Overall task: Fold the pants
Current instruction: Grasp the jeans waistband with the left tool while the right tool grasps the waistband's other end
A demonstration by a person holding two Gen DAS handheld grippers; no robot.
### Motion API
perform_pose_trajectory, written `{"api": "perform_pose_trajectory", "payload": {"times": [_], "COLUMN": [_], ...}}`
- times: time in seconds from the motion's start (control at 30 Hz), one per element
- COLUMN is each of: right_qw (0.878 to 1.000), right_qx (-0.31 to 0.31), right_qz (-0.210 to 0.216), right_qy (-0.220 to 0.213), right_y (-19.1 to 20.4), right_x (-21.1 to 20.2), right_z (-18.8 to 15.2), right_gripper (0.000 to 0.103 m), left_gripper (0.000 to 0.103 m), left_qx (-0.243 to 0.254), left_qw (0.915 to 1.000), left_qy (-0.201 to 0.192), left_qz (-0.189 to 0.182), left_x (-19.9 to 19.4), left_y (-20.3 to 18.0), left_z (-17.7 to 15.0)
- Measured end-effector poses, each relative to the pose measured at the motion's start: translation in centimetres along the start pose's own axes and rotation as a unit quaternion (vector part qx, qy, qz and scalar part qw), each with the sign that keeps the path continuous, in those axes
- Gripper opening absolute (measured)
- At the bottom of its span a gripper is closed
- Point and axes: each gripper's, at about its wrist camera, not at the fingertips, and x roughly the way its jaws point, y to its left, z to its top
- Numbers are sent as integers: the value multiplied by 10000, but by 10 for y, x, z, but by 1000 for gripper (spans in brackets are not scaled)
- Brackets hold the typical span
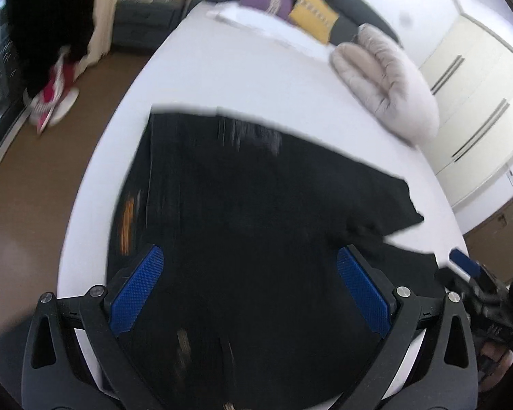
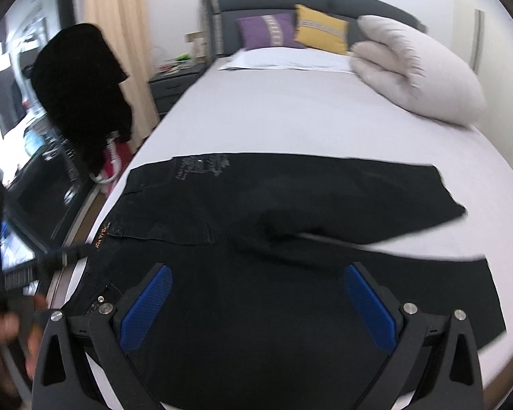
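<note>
I see black pants (image 2: 256, 225) spread across the bed's (image 2: 290, 116) near edge; my left gripper (image 1: 248, 285) and right gripper (image 2: 256, 299) hover above, jaws spread.

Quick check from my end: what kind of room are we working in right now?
Almost certainly a bedroom. The black pants lie spread on a bed with a dark padded headboard, purple and yellow cushions against it, and a nightstand stands beside it.

Black pants (image 2: 256, 225) lie spread flat across the bed (image 2: 290, 116). The right tool (image 2: 256, 294) hangs over them, jaws wide apart, gripping nothing.
</note>
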Motion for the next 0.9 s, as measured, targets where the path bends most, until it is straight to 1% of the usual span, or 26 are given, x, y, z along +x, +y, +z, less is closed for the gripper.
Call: {"api": "perform_pose_trajectory", "payload": {"times": [0.03, 0.07, 0.13, 0.2, 0.23, 0.27, 0.33, 0.37, 0.43, 0.5, 0.6, 0.63, 0.67, 0.7, 0.73, 0.77, 0.8, 0.83, 0.87, 0.9], "right_qw": [9999, 9997, 9990, 9977, 9969, 9959, 9940, 9934, 9925, 9917, 9901, 9896, 9893, 9887, 9880, 9873, 9866, 9862, 9858, 9851], "right_qx": [-92, -190, -374, -565, -639, -725, -825, -843, -838, -821, -838, -870, -892, -925, -963, -989, -1028, -1083, -1143, -1216], "right_qz": [57, 135, 252, 382, 448, 539, 713, 772, 845, 914, 1006, 1011, 1024, 1037, 1055, 1085, 1109, 1111, 1101, 1093], "right_qy": [9, 9, 12, 41, 43, 52, 100, 137, 269, 380, 513, 533, 540, 556, 589, 613, 607, 584, 553, 526], "right_y": [-3, -7, -12, -18, -21, -24, -29, -33, -40, -45, -48, -48, -48, -48, -48, -49, -48, -47, -45, -43], "right_x": [6, 11, 20, 27, 30, 33, 41, 44, 55, 68, 82, 87, 89, 91, 95, 98, 101, 104, 106, 108], "right_z": [5, 10, 17, 23, 24, 25, 24, 23, 22, 22, 25, 27, 28, 30, 33, 36, 40, 45, 49, 55], "right_gripper": [103, 103, 103, 103, 102, 102, 99, 98, 95, 92, 89, 87, 86, 81, 77, 75, 72, 72, 71, 70], "left_gripper": [103, 103, 103, 103, 103, 103, 103, 103, 103, 103, 103, 99, 96, 95, 90, 79, 73, 60, 45, 36], "left_qx": [269, 477, 1077, 1513, 1758, 1852, 2022, 2054, 2101, 2182, 2359, 2430, 2458, 2468, 2432, 2391, 2370, 2354, 2329, 2323], "left_qw": [9995, 9987, 9941, 9881, 9833, 9809, 9744, 9720, 9689, 9635, 9522, 9466, 9443, 9439, 9454, 9466, 9470, 9470, 9468, 9470], "left_qy": [-109, -121, 24, 220, 445, 572, 955, 1116, 1290, 1531, 1937, 2114, 2184, 2190, 2169, 2164, 2170, 2184, 2219, 2219], "left_qz": [107, 131, 135, 173, 161, 187, 239, 255, 225, 236, 145, 144, 162, 151, 90, 60, 59, 39, -3, -2], "left_x": [10, 20, 55, 87, 112, 126, 168, 186, 206, 230, 258, 269, 274, 277, 278, 279, 281, 280, 280, 274], "left_y": [2, 3, 7, 11, 16, 19, 31, 36, 42, 47, 50, 53, 55, 58, 61, 64, 66, 67, 68, 67], "left_z": [21, 36, 81, 113, 134, 144, 167, 175, 180, 186, 185, 184, 183, 183, 185, 188, 190, 192, 195, 193]}}
